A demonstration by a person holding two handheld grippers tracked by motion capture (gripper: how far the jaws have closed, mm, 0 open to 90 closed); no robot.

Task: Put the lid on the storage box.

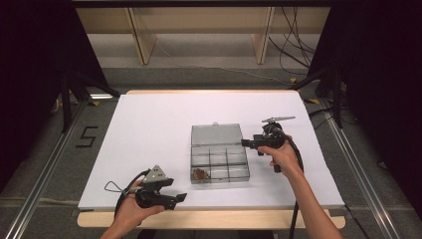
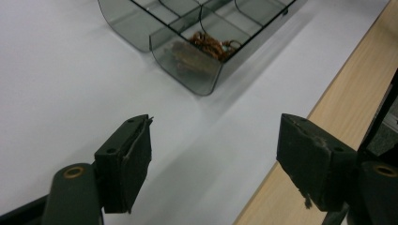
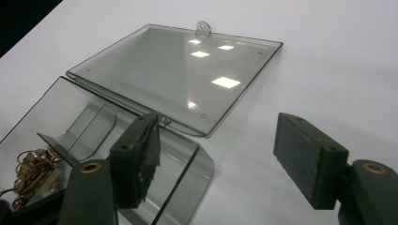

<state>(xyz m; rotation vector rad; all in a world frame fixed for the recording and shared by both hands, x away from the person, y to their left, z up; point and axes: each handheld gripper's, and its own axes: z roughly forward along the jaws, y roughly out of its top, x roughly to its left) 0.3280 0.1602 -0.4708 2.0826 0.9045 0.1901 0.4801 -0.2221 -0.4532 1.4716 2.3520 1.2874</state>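
A clear smoky plastic compartment box lies at the middle of the white table, its lid folded flat behind it. A tangle of coppery wire bits fills the near-left compartment. My right gripper is at the box's right edge near the hinge, open and holding nothing. In the right gripper view the lid spreads ahead of the right gripper and the wire bits sit at lower left. My left gripper hovers open by the table's front edge; in its view the left gripper faces the wire bits.
The white sheet ends on a bare wooden strip along the front edge. Metal rails run along both sides of the table, and loose cables lie on the floor behind it. Wooden shelf legs stand at the back.
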